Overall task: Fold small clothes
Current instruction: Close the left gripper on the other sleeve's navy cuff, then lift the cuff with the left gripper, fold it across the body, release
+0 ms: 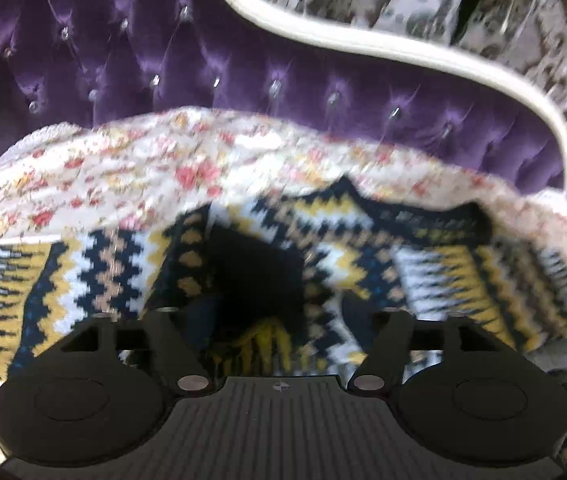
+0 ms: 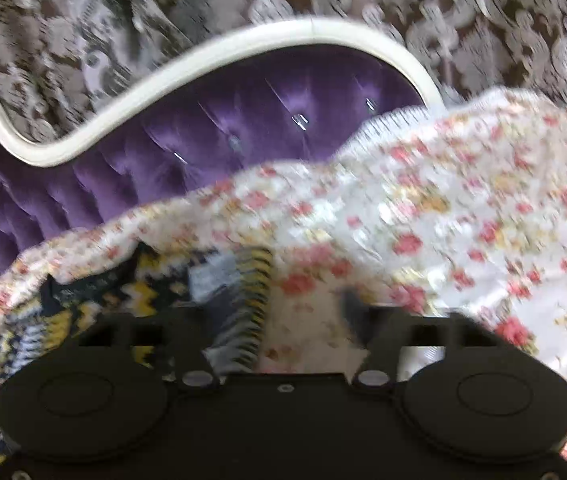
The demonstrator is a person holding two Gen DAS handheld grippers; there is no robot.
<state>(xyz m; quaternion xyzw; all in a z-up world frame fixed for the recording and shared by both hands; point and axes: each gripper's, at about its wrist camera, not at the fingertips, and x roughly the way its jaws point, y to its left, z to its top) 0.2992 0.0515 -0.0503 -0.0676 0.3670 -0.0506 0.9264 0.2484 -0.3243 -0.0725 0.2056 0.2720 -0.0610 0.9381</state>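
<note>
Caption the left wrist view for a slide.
Open left gripper over a zigzag-knit garment on a floral cover, purple tufted headboard behind.

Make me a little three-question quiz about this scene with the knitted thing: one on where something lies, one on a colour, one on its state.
1. What does the zigzag knit lie on?
A. the floral cover
B. a bare wooden floor
C. a glass table

2. What colour is the tufted headboard?
A. green
B. purple
C. orange

3. How does the knit look?
A. neatly squared up
B. hung on a hanger
C. rumpled and bunched

Answers:
1 A, flowered fabric shows all around the knit.
2 B, the buttoned velvet behind the cover is purple in both views.
3 C, its stripes bend around a dark hollow in the left view.
</note>
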